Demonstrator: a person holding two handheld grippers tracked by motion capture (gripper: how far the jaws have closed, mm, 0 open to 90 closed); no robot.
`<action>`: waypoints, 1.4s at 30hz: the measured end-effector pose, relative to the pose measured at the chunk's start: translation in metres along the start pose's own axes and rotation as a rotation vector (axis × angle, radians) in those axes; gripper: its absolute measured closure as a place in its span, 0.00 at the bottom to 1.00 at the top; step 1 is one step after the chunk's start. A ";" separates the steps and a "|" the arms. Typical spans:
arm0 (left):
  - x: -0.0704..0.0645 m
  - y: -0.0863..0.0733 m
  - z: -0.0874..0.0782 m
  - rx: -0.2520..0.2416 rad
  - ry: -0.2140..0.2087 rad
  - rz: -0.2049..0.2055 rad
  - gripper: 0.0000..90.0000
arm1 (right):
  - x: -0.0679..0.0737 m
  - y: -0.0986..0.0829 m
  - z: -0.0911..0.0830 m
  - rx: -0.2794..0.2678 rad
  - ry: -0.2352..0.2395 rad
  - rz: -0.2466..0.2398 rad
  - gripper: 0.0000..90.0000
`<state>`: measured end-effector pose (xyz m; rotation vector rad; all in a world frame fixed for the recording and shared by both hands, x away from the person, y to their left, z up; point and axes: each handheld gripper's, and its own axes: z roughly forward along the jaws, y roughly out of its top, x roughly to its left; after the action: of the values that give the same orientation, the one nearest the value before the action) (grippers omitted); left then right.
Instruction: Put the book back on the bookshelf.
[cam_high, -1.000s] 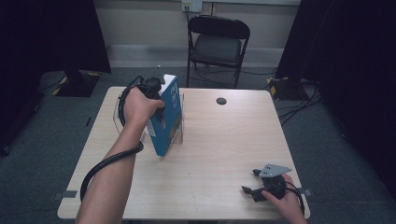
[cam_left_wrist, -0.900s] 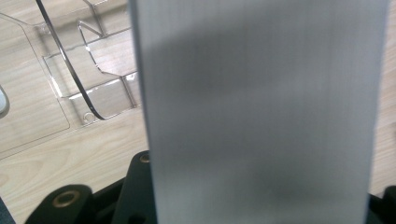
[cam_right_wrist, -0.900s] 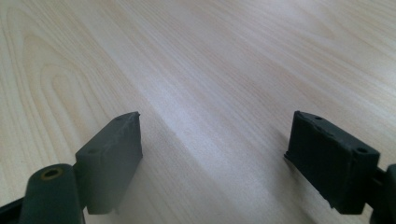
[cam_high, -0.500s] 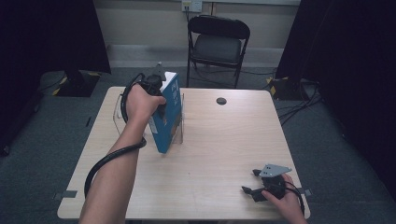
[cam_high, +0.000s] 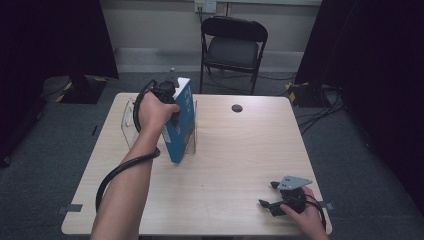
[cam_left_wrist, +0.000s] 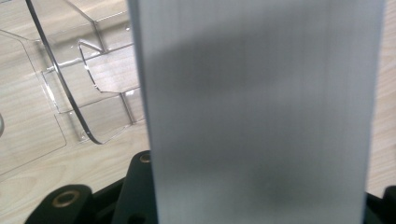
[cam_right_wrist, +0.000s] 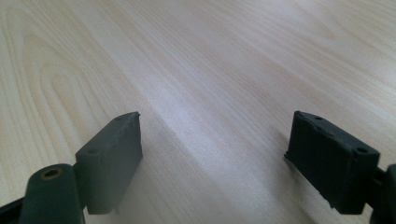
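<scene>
A blue book (cam_high: 182, 121) stands upright at the table's far left, with my left gripper (cam_high: 167, 95) shut on its upper part. The left gripper view looks onto the book's pale page edge (cam_left_wrist: 261, 112) between the jaws. A clear acrylic stand (cam_high: 129, 117) surrounds the book, its curved walls (cam_left_wrist: 79, 93) to the left of the pages. Whether the book rests in the stand I cannot tell. Near the front right edge, my right gripper (cam_high: 267, 196) lies low on the wood. Its jaws are open (cam_right_wrist: 215, 154) with nothing between them.
The light wooden table (cam_high: 240, 150) has a small round black cap (cam_high: 237, 108) at its far middle. A black folding chair (cam_high: 231, 47) stands behind the table. Cables trail on the floor at the right.
The blue book has risen very slightly in my left gripper. My right gripper has stayed where it was.
</scene>
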<state>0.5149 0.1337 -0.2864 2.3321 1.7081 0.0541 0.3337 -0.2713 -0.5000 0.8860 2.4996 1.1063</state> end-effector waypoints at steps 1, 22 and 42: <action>0.000 0.000 0.000 -0.002 -0.001 -0.001 0.69 | 0.000 0.000 0.000 0.002 -0.001 0.000 0.19; -0.004 0.001 0.006 -0.005 0.027 0.002 0.69 | 0.000 0.000 0.000 0.002 -0.001 -0.001 0.19; -0.004 -0.001 0.006 -0.036 0.041 -0.046 0.69 | 0.000 0.000 0.000 0.004 -0.005 -0.002 0.19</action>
<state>0.5135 0.1290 -0.2916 2.2801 1.7641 0.1237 0.3336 -0.2714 -0.4996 0.8857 2.4992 1.0971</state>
